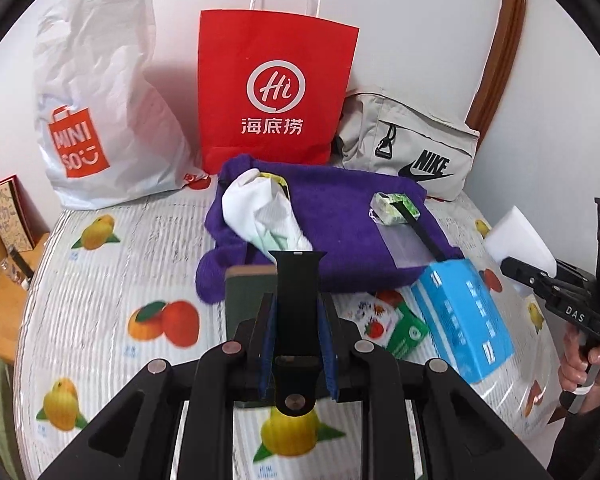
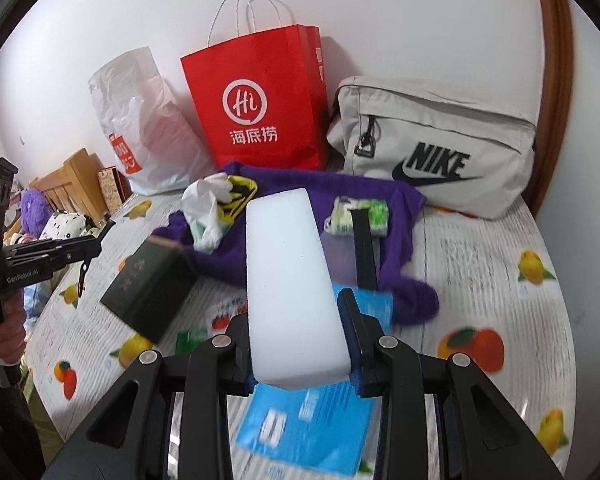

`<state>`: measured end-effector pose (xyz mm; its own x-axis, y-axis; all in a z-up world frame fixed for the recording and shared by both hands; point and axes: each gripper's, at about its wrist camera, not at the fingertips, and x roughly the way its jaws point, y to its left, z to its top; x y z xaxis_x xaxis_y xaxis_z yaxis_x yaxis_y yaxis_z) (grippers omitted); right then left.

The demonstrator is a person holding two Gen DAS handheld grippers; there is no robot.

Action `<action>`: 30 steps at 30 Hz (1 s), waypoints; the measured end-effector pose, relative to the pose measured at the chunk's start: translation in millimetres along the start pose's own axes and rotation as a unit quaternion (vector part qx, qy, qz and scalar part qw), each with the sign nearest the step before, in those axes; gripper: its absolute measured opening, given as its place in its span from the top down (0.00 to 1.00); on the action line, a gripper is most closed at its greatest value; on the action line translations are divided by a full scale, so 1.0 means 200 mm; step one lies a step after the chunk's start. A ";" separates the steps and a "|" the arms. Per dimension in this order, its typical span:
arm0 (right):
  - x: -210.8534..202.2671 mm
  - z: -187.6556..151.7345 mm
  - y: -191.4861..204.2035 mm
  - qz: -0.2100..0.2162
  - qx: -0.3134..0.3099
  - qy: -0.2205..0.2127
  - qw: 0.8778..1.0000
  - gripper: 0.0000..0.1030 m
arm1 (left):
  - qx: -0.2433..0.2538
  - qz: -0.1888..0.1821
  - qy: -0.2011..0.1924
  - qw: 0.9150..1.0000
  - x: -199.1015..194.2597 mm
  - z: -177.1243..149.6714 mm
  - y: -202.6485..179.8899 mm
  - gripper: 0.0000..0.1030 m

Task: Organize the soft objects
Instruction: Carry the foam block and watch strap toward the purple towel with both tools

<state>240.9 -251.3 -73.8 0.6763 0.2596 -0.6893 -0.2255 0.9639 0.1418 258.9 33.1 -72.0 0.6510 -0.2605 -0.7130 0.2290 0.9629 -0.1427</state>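
Here, both grippers are loaded over the fruit-print table [image 1: 100, 280].
The purple towel [image 1: 340, 216] lies mid-table; behind it stand a white bag [image 1: 100, 92], red bag [image 1: 276, 80] and Nike pouch [image 1: 412, 144], and on it lie white cloth [image 1: 260, 208] and a green packet [image 1: 396, 204]. Just in front, the right gripper [image 2: 300, 344] clamps a white sponge [image 2: 288, 280] above a blue box [image 1: 460, 316]; the left gripper [image 1: 296, 336] pinches a black strap [image 1: 298, 296].
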 end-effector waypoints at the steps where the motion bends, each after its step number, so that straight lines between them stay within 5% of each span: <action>1: 0.02 0.02 0.00 -0.001 -0.001 0.001 1.000 0.67 | 0.000 0.001 0.001 1.000 0.01 0.01 0.00 0.81; 16: 0.35 0.23 -0.12 0.001 -0.015 0.040 0.999 0.67 | -0.006 -0.012 0.026 1.000 0.28 0.23 0.02 0.81; 30: 0.73 0.27 -0.14 0.007 -0.027 0.126 0.992 0.67 | -0.003 -0.020 0.046 0.999 0.46 0.32 0.03 0.81</action>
<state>383.3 -237.0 -140.0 0.4783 0.2434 -0.8438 -0.2759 0.9538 0.1187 366.4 10.5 -95.1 0.5725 -0.2923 -0.7660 0.2498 0.9521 -0.1766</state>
